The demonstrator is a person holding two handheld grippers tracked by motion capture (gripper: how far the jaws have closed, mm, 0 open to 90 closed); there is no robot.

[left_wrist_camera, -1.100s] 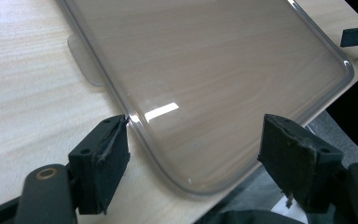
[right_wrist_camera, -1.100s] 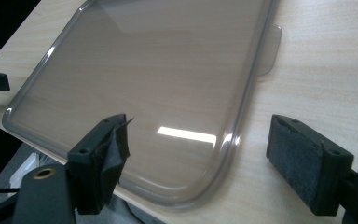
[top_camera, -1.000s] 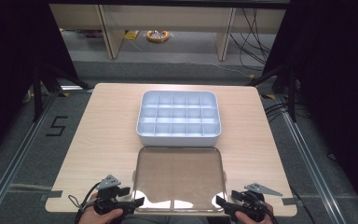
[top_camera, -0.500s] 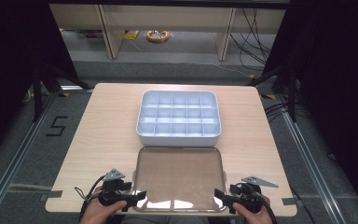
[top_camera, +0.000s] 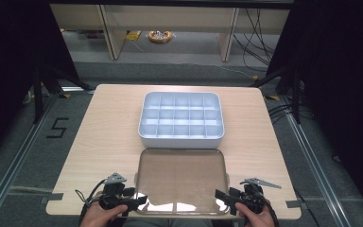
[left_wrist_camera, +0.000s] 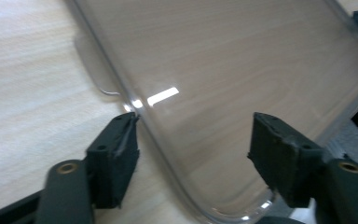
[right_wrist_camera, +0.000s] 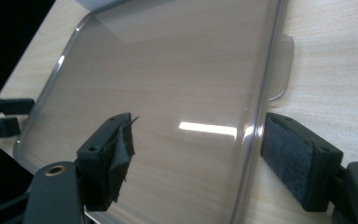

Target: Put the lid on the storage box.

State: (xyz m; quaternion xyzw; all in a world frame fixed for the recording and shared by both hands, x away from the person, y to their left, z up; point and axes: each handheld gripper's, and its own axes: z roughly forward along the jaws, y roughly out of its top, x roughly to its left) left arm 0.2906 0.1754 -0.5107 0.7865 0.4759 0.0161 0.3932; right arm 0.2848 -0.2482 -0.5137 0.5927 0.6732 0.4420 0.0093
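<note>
Two grippers sit at the near edge of my table (top_camera: 108, 142), one at each near corner of the clear lid (top_camera: 182, 177). From the high view I get the whole layout: the lid lies flat near me, its far edge just beside the white divided box (top_camera: 181, 120) at the table's middle, and its long axis runs left to right, as the box's does. That view also gives me the room: grey floor, a "5" marked at the left, desk legs and cables at the far side, and an orange coil (top_camera: 159, 36) on the floor. The gripper views tell me what the high one cannot. On the left gripper (left_wrist_camera: 193, 140), the jaws have just been closing and stand partly apart astride the lid's near left corner, one pad at the outer rim over bare wood, the other over the lid's top; I can't tell if either presses. On the right gripper (right_wrist_camera: 196, 149), the jaws have been narrowing too yet stand wide, straddling the lid's right rim beside its small side tab (right_wrist_camera: 282, 70), the outer pad close against the rim.
</note>
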